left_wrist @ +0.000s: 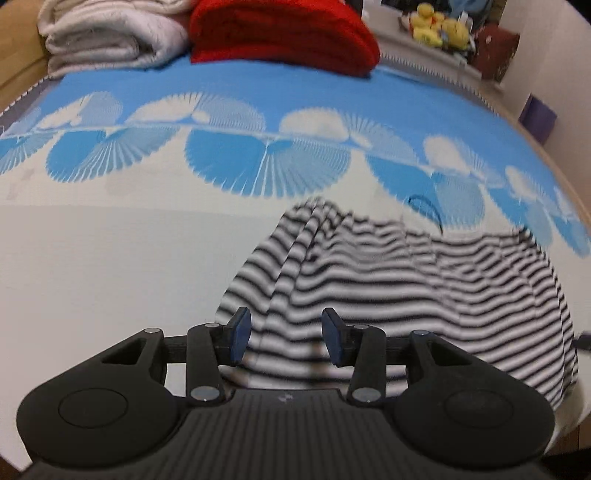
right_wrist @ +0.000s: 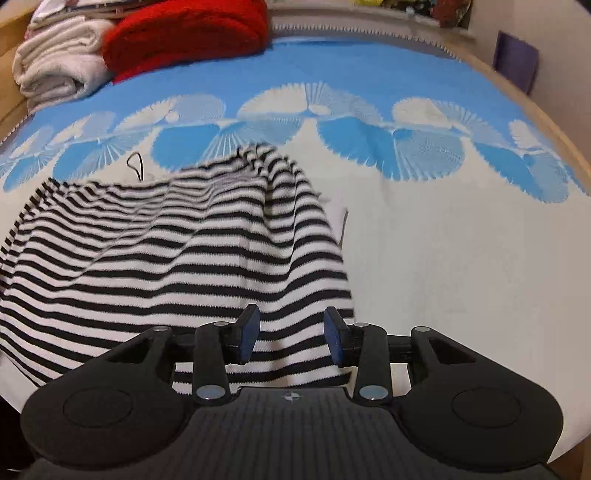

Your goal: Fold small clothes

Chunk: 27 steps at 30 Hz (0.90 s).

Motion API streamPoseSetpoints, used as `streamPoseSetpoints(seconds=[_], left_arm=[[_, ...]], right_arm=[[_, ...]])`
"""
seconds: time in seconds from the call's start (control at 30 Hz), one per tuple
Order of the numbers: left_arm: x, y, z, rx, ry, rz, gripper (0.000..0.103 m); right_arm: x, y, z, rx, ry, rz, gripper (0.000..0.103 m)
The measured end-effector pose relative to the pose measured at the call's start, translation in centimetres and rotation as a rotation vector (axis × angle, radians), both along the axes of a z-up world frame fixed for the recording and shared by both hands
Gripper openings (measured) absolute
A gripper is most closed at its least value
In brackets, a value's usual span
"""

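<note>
At the bottom of the left wrist view the left gripper [left_wrist: 286, 339] fills the foreground, its blue pads parted about halfway with a clear gap on either side of the cloth seen between them; nothing is pinched. The right gripper [right_wrist: 291, 338] sits the same way at the bottom of the right wrist view, jaws about half apart and gripping nothing, the cloth below them showing through the gap. Just beyond both lies the black-and-white striped garment [left_wrist: 424, 280], rumpled on the bed, filling the lower right of the left view and the left and centre of the right view [right_wrist: 166, 251]. Only the right view shows its right-hand edge running down toward the gripper, with a small pale tag-like strip [right_wrist: 343, 225] beside that edge; the left view shows the garment's left-hand edge instead. A thin dark loop [left_wrist: 428, 208] lies on the bedspread past the garment's far edge, in both views. Further off, the bedspread [left_wrist: 110, 258] turns from white to blue across a band of fan shapes. At the top sit a folded red blanket [left_wrist: 280, 33] and a folded white blanket [left_wrist: 110, 33] to its left. Only the left view shows yellow soft toys [left_wrist: 439, 26] in the upper right; a purple box [right_wrist: 515, 59] stands by the wall.
</note>
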<state>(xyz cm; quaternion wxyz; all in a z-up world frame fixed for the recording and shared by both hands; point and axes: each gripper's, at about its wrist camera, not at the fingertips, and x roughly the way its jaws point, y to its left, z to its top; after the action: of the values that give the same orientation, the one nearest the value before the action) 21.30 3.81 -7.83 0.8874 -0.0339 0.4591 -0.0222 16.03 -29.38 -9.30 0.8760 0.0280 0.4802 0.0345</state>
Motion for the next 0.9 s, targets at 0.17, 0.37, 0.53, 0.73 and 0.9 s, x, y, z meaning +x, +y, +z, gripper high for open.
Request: streamPoseSetpoints(seconds=[0.17, 0.37, 0.53, 0.73, 0.9], left_arm=[[2.5, -2.3, -0.8, 0.017, -0.011, 0.005, 0.047], [5.2, -4.1, -3.0, 0.064, 0.042, 0.049, 0.047], [7.2, -4.0, -5.4, 0.047, 0.129, 0.110, 0.047], [9.1, -3.9, -7.3, 0.092, 0.164, 0.100, 0.047], [10.2, -3.4, -7.9, 0.061, 0.188, 0.115, 0.047]], right_arm=[[1.5, 1.3, -1.3, -0.071, 0.071, 0.027, 0.039], [3.0, 1.3, 0.9, -0.080, -0.090, -0.060, 0.039], [5.7, 2.3, 1.2, -0.055, -0.143, -0.119, 0.040], [9.4, 3.9, -0.9, -0.093, -0.076, -0.137, 0.040], [12.0, 3.8, -3.4, -0.158, -0.008, -0.177, 0.040]])
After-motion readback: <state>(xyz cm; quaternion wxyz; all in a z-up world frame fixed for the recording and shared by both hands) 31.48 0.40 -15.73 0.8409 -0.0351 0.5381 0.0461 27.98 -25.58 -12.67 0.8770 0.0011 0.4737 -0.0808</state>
